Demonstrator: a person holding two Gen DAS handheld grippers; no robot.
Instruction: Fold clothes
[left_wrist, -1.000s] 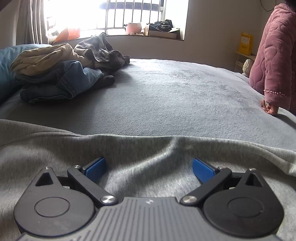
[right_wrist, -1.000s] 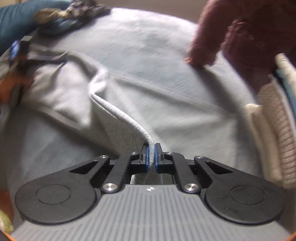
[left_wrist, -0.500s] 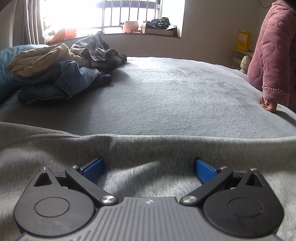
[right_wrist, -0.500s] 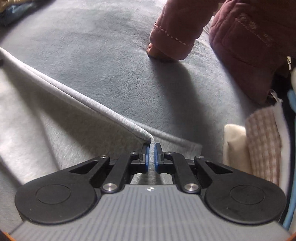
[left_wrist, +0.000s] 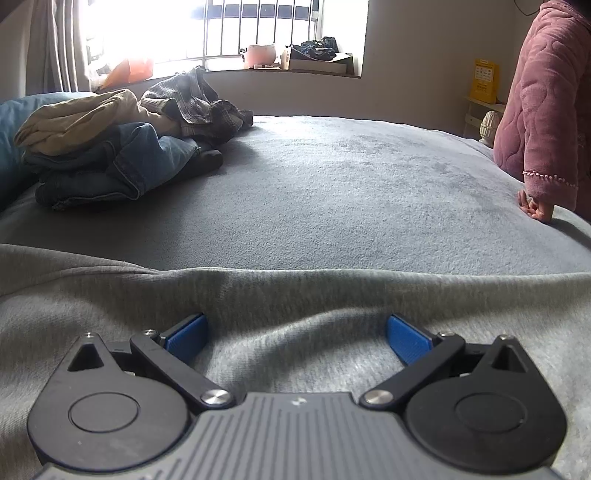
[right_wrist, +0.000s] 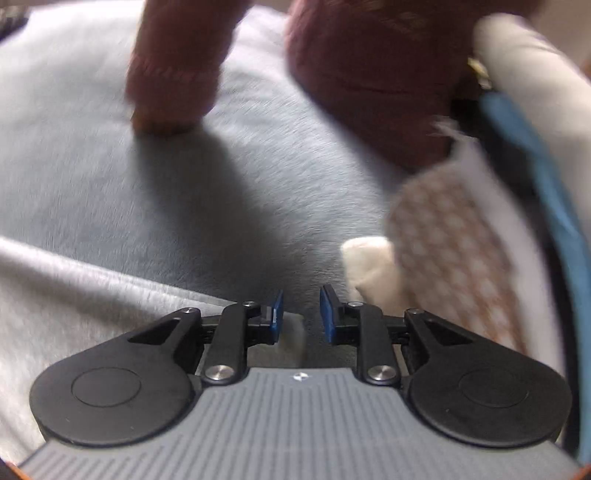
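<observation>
A light grey sweatshirt (left_wrist: 258, 306) lies spread on the grey blanket of the bed (left_wrist: 351, 192). My left gripper (left_wrist: 295, 334) is open, low over the sweatshirt, its blue pads wide apart and holding nothing. In the right wrist view the sweatshirt (right_wrist: 74, 295) lies at the lower left, its corner just below my right gripper (right_wrist: 301, 314). The right gripper is open with a narrow gap and holds nothing. This view is blurred.
A pile of unfolded clothes (left_wrist: 110, 147), jeans and tan and plaid pieces, lies at the far left of the bed. A child in a pink quilted coat (left_wrist: 543, 110) leans a hand (left_wrist: 535, 208) on the bed's right edge. Folded cream and checked textiles (right_wrist: 443, 251) lie to the right.
My right gripper has opened and let go of the sweatshirt's edge, which now lies on the bed. It also swung right. The left gripper has barely moved.
</observation>
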